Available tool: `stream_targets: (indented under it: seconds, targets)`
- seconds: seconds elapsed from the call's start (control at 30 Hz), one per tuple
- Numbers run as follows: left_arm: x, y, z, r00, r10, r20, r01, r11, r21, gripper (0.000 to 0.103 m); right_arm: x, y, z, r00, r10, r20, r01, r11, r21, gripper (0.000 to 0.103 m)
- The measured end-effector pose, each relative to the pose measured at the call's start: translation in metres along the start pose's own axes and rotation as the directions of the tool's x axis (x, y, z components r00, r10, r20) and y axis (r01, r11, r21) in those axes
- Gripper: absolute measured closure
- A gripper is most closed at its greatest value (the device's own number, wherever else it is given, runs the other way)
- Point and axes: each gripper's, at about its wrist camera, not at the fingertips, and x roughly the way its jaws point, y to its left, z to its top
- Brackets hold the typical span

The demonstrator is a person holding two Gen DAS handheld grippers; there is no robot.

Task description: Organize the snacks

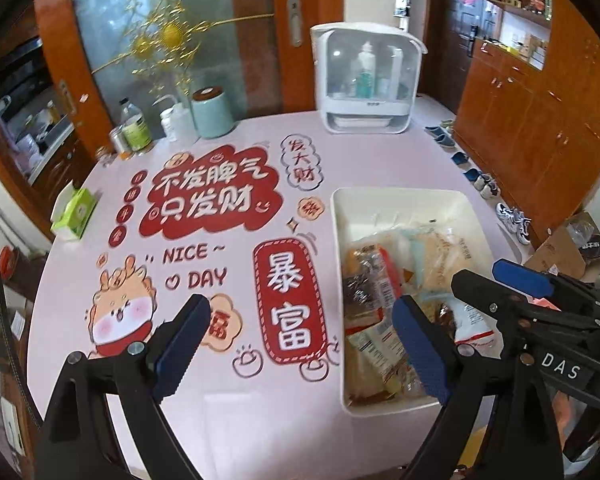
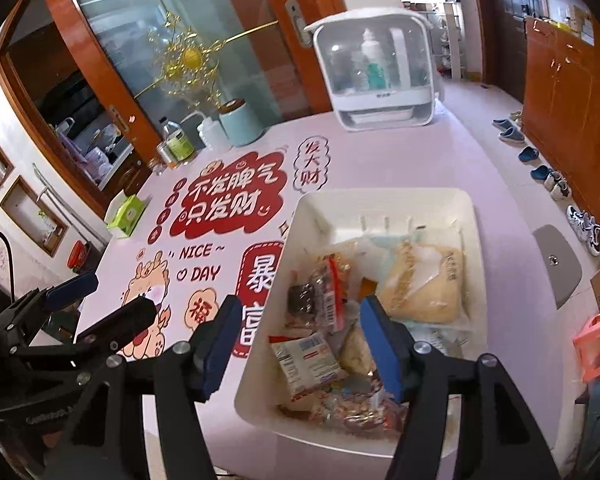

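Both hand-held grippers, left (image 1: 300, 344) and right (image 2: 300, 344), hang released, gripping nothing, over the tabletop (image 1: 228, 400) and snack bin (image 2: 384, 196).

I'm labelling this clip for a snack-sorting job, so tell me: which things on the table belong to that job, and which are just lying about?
Part of the job:
- white bin
- snack packets piled inside it
- left gripper, open, empty
- right gripper, open above the bin

Just lying about:
- white storage box holding bottles
- mint canister
- green tissue box
- glass bottle
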Motion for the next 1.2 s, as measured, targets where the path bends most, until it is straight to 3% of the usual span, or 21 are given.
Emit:
stream_targets:
  seconds: [0.37,1.2]
  targets:
    - [-0.005,0.034,-0.02,0.998,0.049,-0.029,-0.05,0.997,-0.055,0.011,0.013,0.038,-0.009,0.998,0.021,-0.054,-0.023,0.999,-0.024,0.04]
    - [-0.015,0.096,-0.021,0.996,0.082,-0.028,-0.085,0.988,-0.129,0.011,0.006,0.105,-0.002,0.998,-0.054,0.01,0.055,0.994,-0.098,0.04]
